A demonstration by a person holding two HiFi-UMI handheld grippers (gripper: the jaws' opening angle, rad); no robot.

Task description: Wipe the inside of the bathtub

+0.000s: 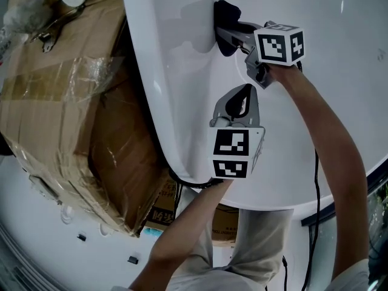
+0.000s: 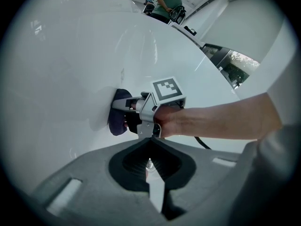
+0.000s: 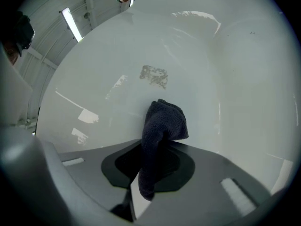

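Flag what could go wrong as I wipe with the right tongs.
1. The cloth is bunched in the right tongs against the tub wall. Pressing hard might pull it free and let bare tongs scrape the surface.
2. The grey smudge sits beyond the cloth, so a short stroke could miss it.
3. The left tongs, shut and empty, hover close by and might get bumped.
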